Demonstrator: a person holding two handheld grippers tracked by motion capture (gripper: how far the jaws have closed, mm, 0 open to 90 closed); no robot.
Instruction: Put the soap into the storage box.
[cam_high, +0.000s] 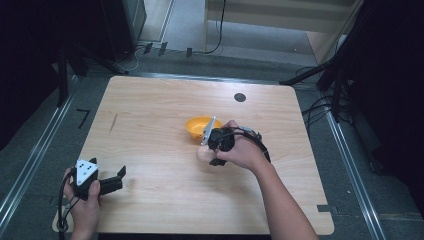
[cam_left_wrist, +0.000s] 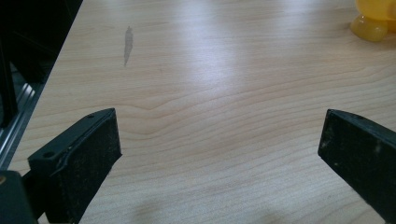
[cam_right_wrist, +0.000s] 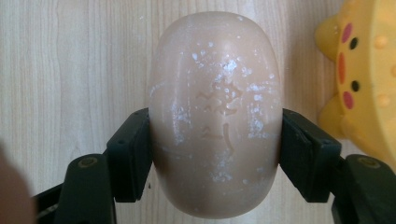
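The right tool has its two black jaws pressed against the sides of a beige oval soap bar, one jaw on each flank, with a stamped mark and white flecks on the bar's upper face. In the high view that tool sits near the middle of the wooden surface, tipped downward in the person's right hand, and the soap shows as a pale lump at its 7 o'clock. Just beside it, at about 11 o'clock, is a yellow bowl-shaped toy; in the right gripper view this toy carries a small face with dark eyes and pink cheeks and lies close to the soap, though whether they touch cannot be told. The left tool rests at the surface's 7 o'clock corner in the left hand, jaws spread wide with bare wood between them. A dark streak marks the wood ahead of it, and a round black spot lies toward 1 o'clock
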